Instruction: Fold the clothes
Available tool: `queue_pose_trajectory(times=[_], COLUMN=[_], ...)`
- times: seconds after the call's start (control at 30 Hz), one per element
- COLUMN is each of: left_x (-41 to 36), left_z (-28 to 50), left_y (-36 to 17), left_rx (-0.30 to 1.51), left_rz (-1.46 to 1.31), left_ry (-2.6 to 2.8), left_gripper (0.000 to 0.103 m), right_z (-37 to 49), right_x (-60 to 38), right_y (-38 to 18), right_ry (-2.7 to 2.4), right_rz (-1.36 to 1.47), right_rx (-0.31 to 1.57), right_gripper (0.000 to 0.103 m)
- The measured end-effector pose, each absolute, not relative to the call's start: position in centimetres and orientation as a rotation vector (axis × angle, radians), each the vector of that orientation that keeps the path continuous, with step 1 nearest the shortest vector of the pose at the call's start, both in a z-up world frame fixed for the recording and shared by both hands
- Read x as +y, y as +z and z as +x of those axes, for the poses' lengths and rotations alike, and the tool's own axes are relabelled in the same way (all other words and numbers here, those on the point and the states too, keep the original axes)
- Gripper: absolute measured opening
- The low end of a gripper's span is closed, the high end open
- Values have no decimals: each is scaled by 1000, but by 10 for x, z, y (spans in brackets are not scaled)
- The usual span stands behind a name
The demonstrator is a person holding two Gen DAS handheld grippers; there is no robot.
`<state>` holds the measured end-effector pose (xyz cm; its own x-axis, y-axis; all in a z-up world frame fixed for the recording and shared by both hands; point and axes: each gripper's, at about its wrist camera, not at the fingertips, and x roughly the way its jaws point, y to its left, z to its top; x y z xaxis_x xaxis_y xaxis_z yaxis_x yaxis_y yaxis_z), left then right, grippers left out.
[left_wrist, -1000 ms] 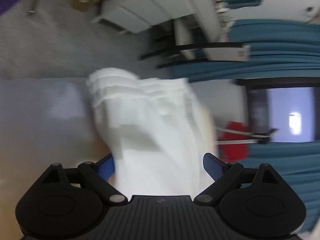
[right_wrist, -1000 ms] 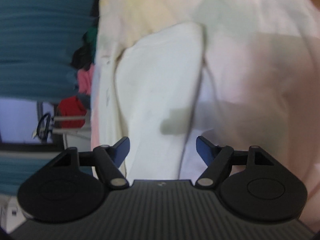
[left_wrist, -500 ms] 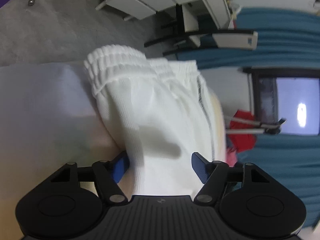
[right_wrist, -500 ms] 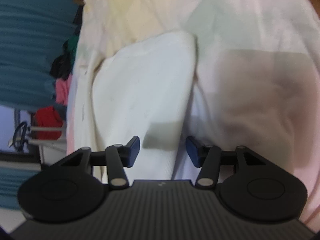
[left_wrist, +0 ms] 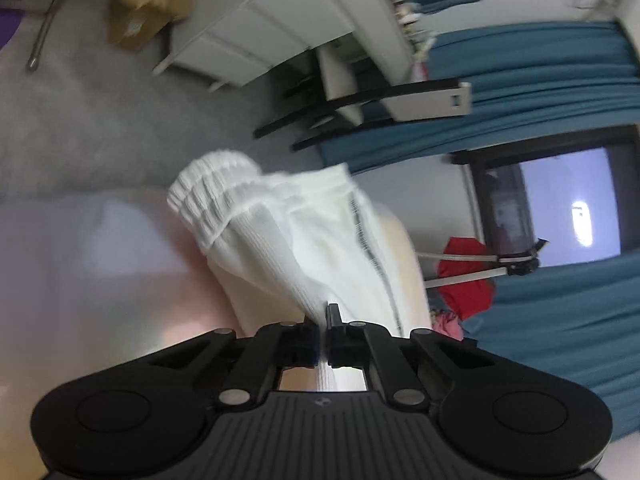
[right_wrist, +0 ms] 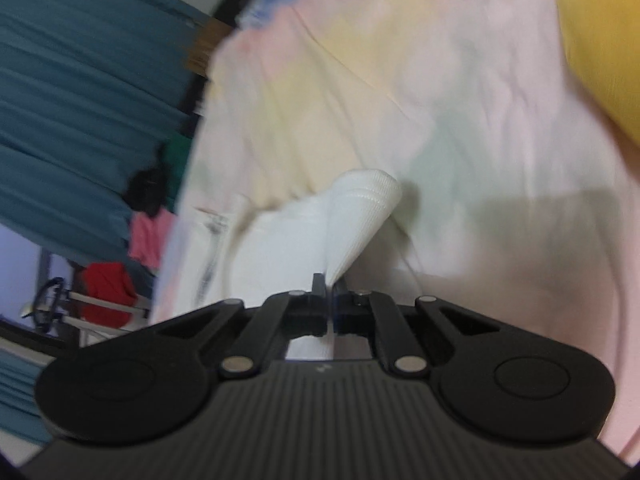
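Note:
A white ribbed garment [left_wrist: 304,236] with an elastic waistband lies on a pale pastel bed sheet [right_wrist: 460,92]. My left gripper [left_wrist: 323,320] is shut on a pinch of its fabric near the waistband end and holds it raised. My right gripper [right_wrist: 327,292] is shut on another fold of the white garment [right_wrist: 352,220], which rises in a peak from the sheet. A thin dark stripe runs along the garment's side.
Teal curtains [left_wrist: 540,60] and a dark window [left_wrist: 560,208] stand beyond the bed. A red cloth on a rack [left_wrist: 468,276] is at the right. White drawers [left_wrist: 260,36] and a cardboard box [left_wrist: 148,4] stand on the grey floor. A yellow item [right_wrist: 600,32] lies on the sheet.
Both grippers were open around the garment and have closed on its fabric. The pinched fabric now stands lifted off the sheet at each gripper.

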<state>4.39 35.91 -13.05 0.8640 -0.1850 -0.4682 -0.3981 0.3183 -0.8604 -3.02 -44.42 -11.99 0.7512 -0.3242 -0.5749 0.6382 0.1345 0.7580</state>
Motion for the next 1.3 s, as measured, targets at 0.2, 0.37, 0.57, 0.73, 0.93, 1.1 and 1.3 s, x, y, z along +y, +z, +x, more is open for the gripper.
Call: queue_pose_trajectory(times=[0.2,0.37,0.57,0.73,0.93,1.1,1.3], left_x=[360,350,318,292,259,253,265], left_z=[45,101,220,343,464,501,491], left_y=[-81,-38,-10,-24,-83,-127,-126], left_rx=[465,437,430,458,580,692,728], left_rz=[-1174,-1091,-1002,-936,-799,-758,-751], left_ry=[74,32,56,126,247,289,208], left_gripper=[2,2,2,2,3,4,43], right_z=[-32,19,143,263,357,373,364], right_x=[-444,-456,-469,-486,-495,-501,-503], right_y=[-82,-45,-16,-39,-99,-137,-130], right_ry=[-645,-616,-628,-690,-753,-777,-625], right_rz=[1214,1188,1072,984,901,893,884], right_rx=[228,223,253,326,442,509,498], right_gripper=[5,5,5,5,5,5,33])
